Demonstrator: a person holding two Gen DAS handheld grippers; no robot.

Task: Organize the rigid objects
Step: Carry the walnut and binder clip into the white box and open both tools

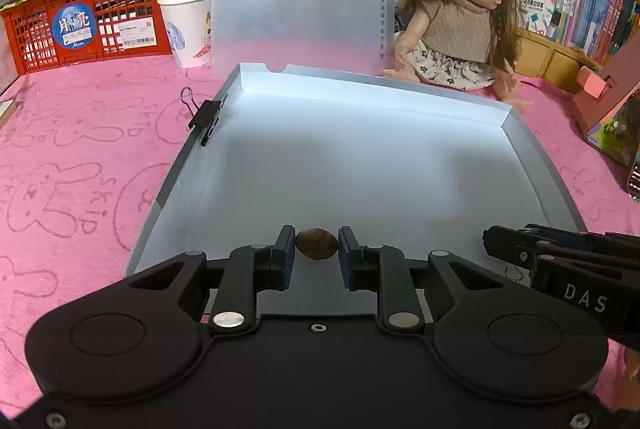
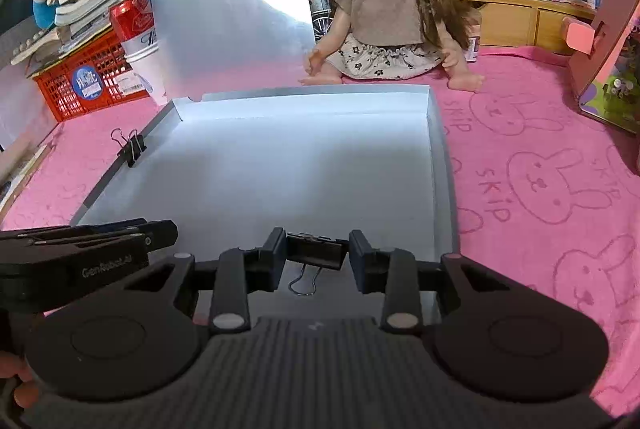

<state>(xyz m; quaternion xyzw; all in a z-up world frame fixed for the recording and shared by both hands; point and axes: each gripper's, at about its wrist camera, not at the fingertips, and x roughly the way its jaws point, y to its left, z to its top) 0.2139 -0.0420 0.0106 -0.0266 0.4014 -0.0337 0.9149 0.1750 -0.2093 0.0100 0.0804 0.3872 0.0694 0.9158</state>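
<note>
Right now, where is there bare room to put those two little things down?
The open box's floor is bare from the clipped binder clip on its left wall to the right wall. Pink cloth right of the box is free. It's crowded behind: doll, crate.

Both cameras sit low at the near edge of the gray tray [image 1: 532, 157] [image 2: 444, 149], close to it, and look across it toward the doll [image 1: 456, 13] [image 2: 392, 1]. The left view looks from farther left. Both show the tray, doll and red crate [image 1: 84, 25] [image 2: 92, 77].
</note>
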